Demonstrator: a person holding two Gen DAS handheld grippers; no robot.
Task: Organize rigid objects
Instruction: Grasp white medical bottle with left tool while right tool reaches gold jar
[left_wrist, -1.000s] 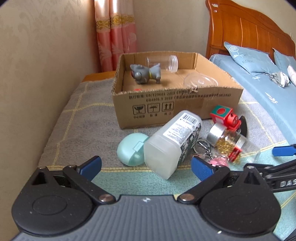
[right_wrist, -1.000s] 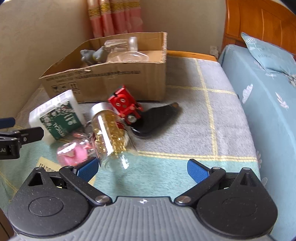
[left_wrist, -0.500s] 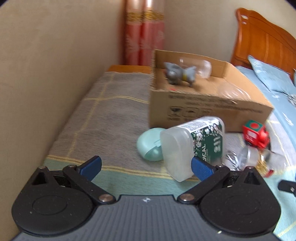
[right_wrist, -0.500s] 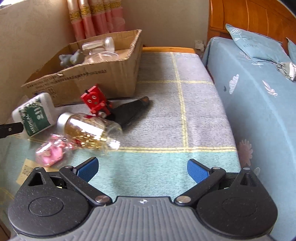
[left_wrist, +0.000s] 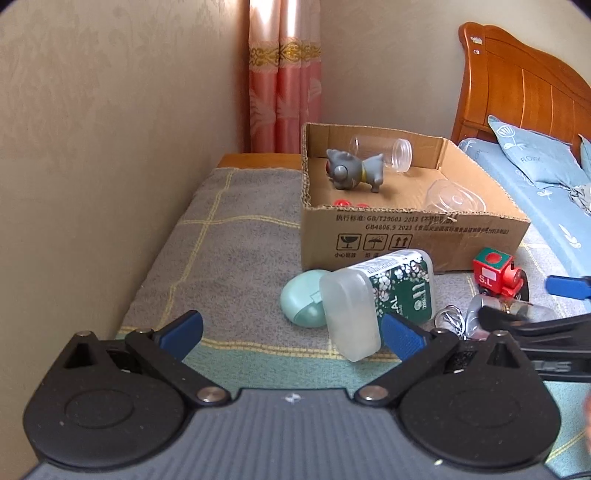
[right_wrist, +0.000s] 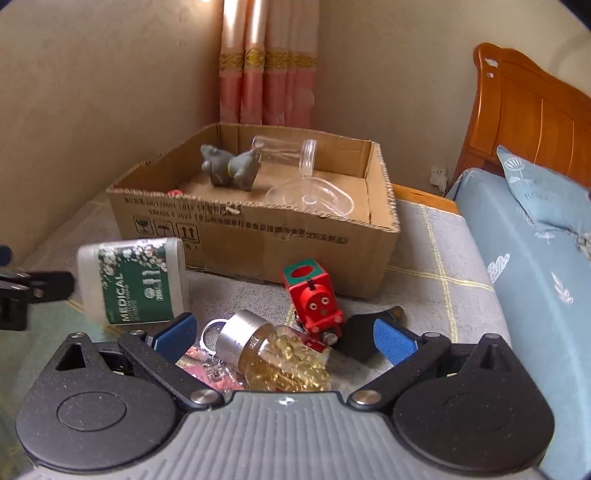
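The jar of golden capsules lies on its side on the blanket, between the spread, empty fingers of the right gripper. Just past it stands the red toy train, before the cardboard box. The left gripper, also spread and empty, sits near the medical swab bottle.

Each handheld tool is built alike: a grey ribbed central housing is flanked by two round black discs, from which black linkage arms, pinned by silver screws, run to blue-padded fingers. On the left tool a small white mark is printed at the housing's front edge; a similar emblem is seen on the right tool. A blue pad and white lettering, too blurred to read, are shown on the right tool's black arm.
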